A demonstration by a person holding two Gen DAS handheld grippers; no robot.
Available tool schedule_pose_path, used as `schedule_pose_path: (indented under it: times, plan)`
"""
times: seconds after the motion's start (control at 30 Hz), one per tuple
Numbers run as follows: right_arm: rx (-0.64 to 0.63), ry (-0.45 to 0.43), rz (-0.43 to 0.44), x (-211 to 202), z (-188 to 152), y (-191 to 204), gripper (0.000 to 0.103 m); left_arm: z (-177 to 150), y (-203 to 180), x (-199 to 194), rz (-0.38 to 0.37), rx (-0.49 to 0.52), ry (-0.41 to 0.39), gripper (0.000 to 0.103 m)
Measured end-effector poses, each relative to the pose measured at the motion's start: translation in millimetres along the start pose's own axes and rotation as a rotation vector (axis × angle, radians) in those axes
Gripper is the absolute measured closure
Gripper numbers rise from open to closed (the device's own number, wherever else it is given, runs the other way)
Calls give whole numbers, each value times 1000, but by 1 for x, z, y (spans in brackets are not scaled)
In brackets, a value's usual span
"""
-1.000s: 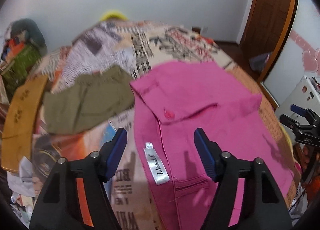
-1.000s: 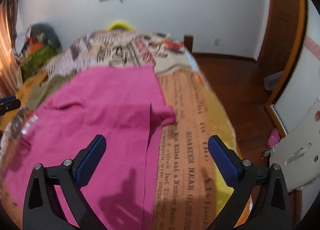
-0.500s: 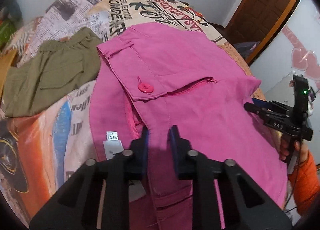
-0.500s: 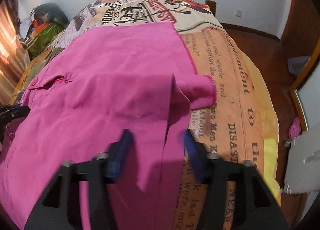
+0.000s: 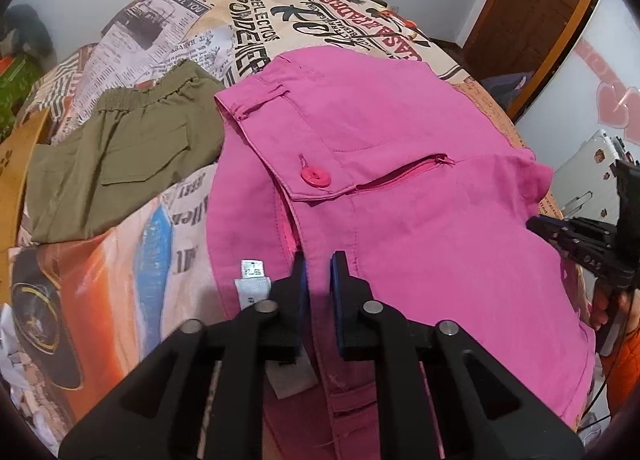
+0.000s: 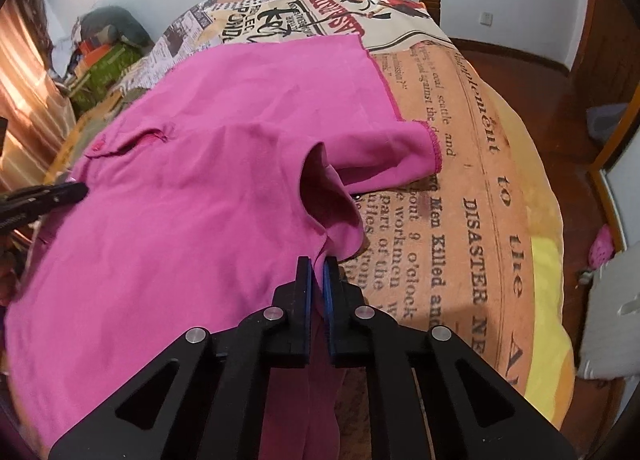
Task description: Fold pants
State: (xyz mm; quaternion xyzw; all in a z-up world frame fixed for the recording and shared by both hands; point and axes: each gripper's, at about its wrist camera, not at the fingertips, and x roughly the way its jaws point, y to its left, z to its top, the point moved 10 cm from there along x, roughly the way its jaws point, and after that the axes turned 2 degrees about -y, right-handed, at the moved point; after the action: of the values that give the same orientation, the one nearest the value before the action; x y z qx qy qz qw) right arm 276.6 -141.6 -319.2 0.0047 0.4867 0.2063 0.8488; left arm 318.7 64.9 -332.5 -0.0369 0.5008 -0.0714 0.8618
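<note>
Nearest to me, the left tongs are pinching narrow on the waist end of the pink pants, just beside a white label that is sticking out from inside the waistband. The right tongs are likewise squeezing shut on a fold of the same cloth, at the edge where the fabric is bunching up into a small hood.

The pants are lying spread across the bed, on its newspaper-print cover, with the button and open zip facing up and one leg end curling over toward the bed's right side.

What could be going wrong here: each grip is looking thin, so a quick lift may be letting the cloth slip out, or catching only the top layer so the underside is dragging behind and creasing. That bunched hood may be getting locked into the fold as a lump. Pulling left could also be sweeping the pink cloth over the olive shorts lying touching its edge farther back.

Counting: two tongs, one pair of pink pants, one pair of olive shorts, one button, one label, one bed.
</note>
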Motion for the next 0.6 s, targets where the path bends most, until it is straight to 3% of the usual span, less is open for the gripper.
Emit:
schedule_pose_path:
  times: [0.07,0.17,0.33,0.6]
  plan:
    - [4,-11,0,-9,6,-1,95,5,1,-7,2,16,-11,83]
    - [14,-57,-4,-21,26,-6,87,18,11,-16,26,12,-33,67]
    - [45,-137,-13,-25,65,-18,66,47,30,-16,29,-36,-63,65]
    - [61,-54,-39,43,96,-37,66,64,29,39,-67,-81,31,65]
